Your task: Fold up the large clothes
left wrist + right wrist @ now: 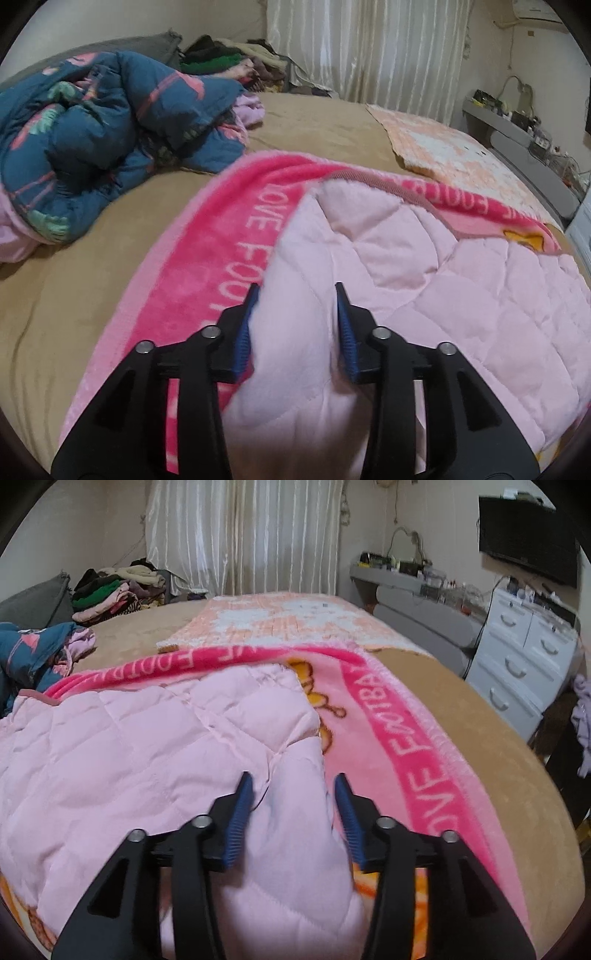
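A tan bed (314, 125) is backed by curtains (243, 535). A pale pink quilted garment (424, 277) is bunched between both half-open grippers, left (297, 291) and right (293, 781), unpinched.

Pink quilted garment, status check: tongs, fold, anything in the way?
Both tongs, left and right, open, fabric between the pads. Pink quilted garment lies on pink blanket. Nothing in the way.

A pale pink quilted garment (424, 280) lies spread and rumpled on a bright pink lettered blanket (207, 258), a soft fold of it bulging up between the parted left fingers (347, 332) and another between the parted right fingers (238, 812).
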`<action>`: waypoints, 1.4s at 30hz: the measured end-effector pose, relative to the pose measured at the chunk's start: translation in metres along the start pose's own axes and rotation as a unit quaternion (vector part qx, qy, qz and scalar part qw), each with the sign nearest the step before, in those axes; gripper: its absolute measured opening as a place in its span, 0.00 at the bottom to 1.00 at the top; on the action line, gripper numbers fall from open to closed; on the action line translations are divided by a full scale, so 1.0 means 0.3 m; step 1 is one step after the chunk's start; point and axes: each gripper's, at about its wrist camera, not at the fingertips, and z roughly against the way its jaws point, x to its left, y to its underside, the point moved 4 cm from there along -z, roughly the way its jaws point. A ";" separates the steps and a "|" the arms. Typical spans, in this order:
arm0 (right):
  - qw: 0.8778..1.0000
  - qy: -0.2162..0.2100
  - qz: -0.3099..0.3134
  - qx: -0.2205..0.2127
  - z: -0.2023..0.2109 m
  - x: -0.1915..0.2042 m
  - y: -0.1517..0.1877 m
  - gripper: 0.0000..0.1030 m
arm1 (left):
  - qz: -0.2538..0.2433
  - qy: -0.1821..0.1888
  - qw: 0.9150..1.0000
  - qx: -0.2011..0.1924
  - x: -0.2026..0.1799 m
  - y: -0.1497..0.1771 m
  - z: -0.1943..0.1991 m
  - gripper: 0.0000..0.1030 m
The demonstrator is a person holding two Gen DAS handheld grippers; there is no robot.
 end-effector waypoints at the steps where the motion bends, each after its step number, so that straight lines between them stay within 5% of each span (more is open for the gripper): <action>1: 1.000 -0.002 0.001 -0.010 0.021 0.003 -0.004 0.55 | -0.003 -0.007 1.000 -0.010 0.004 -0.006 0.023 0.34; 4: 0.998 -0.018 0.022 -0.047 0.102 0.043 -0.011 0.63 | -0.005 -0.009 0.999 -0.042 -0.006 -0.011 0.122 0.41; 7: 0.996 -0.057 0.042 -0.049 0.142 0.094 -0.006 0.66 | -0.024 0.028 0.998 -0.043 -0.076 0.030 0.199 0.47; 13: 0.994 -0.100 0.039 -0.005 0.131 0.167 0.017 0.71 | -0.056 0.082 0.995 0.002 -0.228 0.210 0.224 0.56; 16: 0.995 -0.092 0.040 0.029 0.092 0.182 0.030 0.73 | -0.059 0.070 0.995 0.025 -0.251 0.258 0.155 0.60; 22: 0.989 -0.104 -0.013 0.100 -0.025 0.152 0.070 0.81 | -0.036 0.081 0.994 0.062 -0.233 0.253 0.043 0.63; 37: 0.986 -0.099 -0.026 0.132 -0.062 0.161 0.094 0.85 | -0.022 0.089 0.991 0.098 -0.224 0.238 0.010 0.64; 42: 0.988 -0.105 -0.030 0.111 0.054 0.162 0.062 0.92 | -0.021 0.092 0.991 0.094 -0.207 0.219 0.086 0.81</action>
